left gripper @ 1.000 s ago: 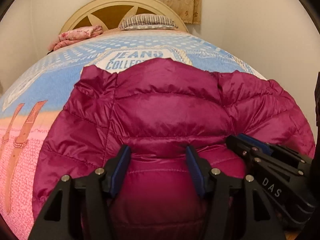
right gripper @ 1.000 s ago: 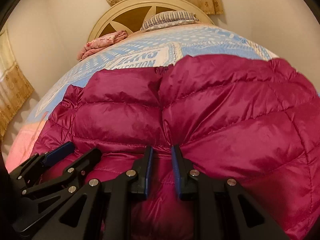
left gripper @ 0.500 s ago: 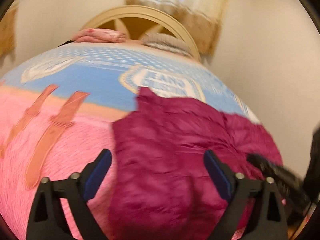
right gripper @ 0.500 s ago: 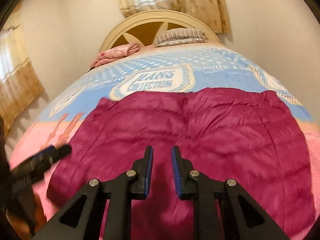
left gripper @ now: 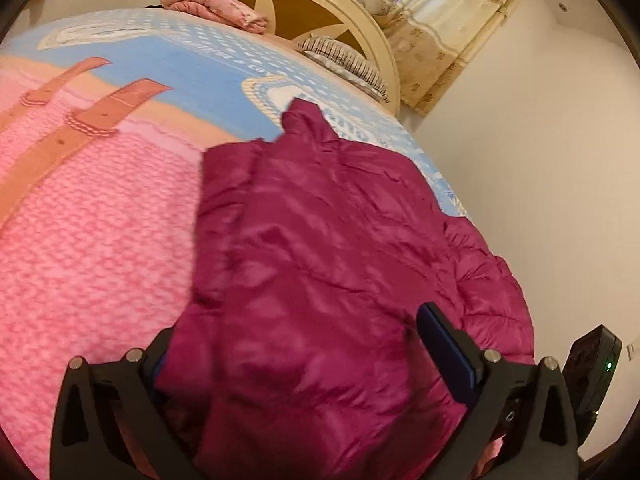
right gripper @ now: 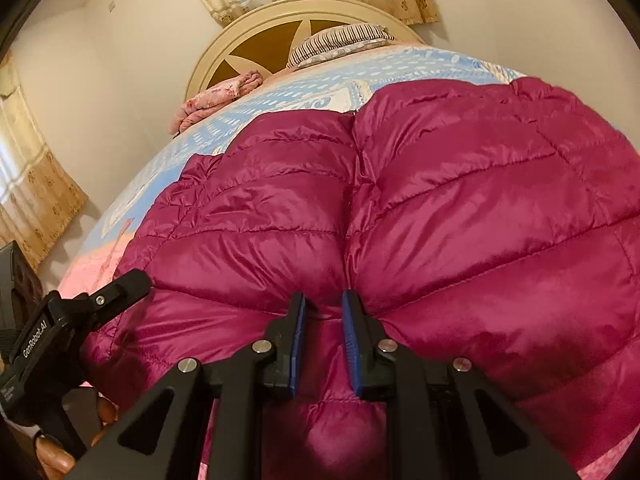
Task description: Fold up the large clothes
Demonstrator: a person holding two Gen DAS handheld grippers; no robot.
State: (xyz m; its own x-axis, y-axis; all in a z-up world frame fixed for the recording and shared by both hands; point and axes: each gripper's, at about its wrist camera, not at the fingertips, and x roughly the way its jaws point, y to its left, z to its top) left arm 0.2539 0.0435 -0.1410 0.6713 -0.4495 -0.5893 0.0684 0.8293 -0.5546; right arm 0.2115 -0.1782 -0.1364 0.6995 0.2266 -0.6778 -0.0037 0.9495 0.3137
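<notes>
The magenta puffer jacket (right gripper: pixel 400 208) lies spread on the bed's pink-and-blue blanket (left gripper: pixel 100 220). The right gripper (right gripper: pixel 323 336) pinches the jacket's near edge between its narrow jaws. The left gripper (left gripper: pixel 296 364), its jaws having just opened wide, straddles the jacket without pressing it.

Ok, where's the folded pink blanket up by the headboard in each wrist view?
Left wrist: the pink blanket sits top centre-left, left of the striped pillow.
Right wrist: the pink blanket sits upper left, below and left of the striped pillow.
Shared landmark: the round cream headboard.
</notes>
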